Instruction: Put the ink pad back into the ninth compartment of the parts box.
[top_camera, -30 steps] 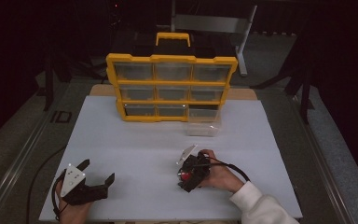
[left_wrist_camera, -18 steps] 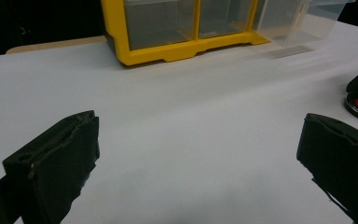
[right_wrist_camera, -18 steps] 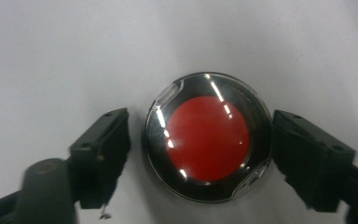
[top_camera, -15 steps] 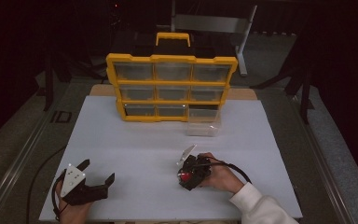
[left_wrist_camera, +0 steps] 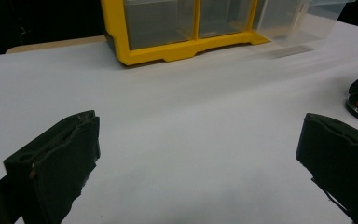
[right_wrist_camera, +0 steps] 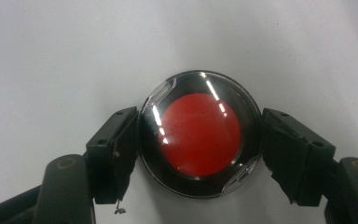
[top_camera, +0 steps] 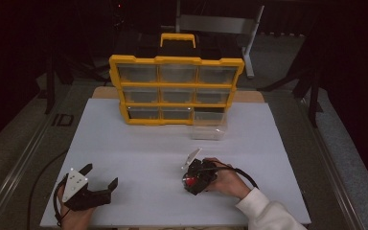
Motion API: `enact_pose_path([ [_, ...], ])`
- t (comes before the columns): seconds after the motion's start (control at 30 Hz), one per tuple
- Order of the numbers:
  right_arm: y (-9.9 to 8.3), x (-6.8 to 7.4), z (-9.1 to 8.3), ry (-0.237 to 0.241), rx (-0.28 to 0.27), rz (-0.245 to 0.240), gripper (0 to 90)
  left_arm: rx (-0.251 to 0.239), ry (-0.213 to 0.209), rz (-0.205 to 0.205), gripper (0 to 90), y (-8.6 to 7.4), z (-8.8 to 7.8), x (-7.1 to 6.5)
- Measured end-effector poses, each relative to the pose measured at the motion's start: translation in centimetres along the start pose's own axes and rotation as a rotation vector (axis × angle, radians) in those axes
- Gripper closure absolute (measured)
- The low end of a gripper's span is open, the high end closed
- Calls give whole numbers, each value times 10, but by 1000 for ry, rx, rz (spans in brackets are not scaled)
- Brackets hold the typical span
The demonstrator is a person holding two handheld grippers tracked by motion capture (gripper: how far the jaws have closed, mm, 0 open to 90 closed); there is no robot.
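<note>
A dim, dark room surrounds the white table (top_camera: 139,143).

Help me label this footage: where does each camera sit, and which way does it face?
High view: above the person's side, facing forward and down on the white table and yellow drawer cabinet; both hands with the left gripper and right gripper.
Left gripper view: low over the table, facing the cabinet; its own open fingers.
Right gripper view: straight down on a round red-centred case, fingers pressing its sides.
All three show the case.
</note>
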State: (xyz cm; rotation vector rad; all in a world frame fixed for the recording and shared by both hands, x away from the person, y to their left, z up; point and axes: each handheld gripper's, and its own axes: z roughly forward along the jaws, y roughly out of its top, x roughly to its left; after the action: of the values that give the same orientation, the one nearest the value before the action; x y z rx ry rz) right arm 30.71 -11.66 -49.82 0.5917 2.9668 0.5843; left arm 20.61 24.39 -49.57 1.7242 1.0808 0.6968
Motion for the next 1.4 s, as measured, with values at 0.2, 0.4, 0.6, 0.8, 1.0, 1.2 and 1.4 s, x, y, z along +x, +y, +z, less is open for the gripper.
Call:
enact_pose_path([
  [0.2, 1, 1, -1, -10, 7, -10, 297, 1, 2, 1, 0, 0, 0, 0],
  [0.4, 1, 0, -2, -11, -1, -6, 297, 2, -1, 2, 0, 0, 0, 0],
  [0.6, 2, -2, -6, -11, -6, 3, 297, 2, -2, 1, 0, 0, 0, 0],
  [0.8, 4, -2, -9, -8, -12, 10, 298, 3, 0, 1, 0, 0, 1, 0],
  [1.0, 5, -2, -12, -21, -11, 7, 297, 3, -1, 0, 0, 0, 1, 0],
  [1.2, 7, -3, -17, -13, -26, 29, 297, 5, 1, 1, 0, 0, 1, 0],
  [1.4, 11, -4, -26, -8, -48, 37, 297, 5, 2, 2, 0, 0, 1, 0],
])
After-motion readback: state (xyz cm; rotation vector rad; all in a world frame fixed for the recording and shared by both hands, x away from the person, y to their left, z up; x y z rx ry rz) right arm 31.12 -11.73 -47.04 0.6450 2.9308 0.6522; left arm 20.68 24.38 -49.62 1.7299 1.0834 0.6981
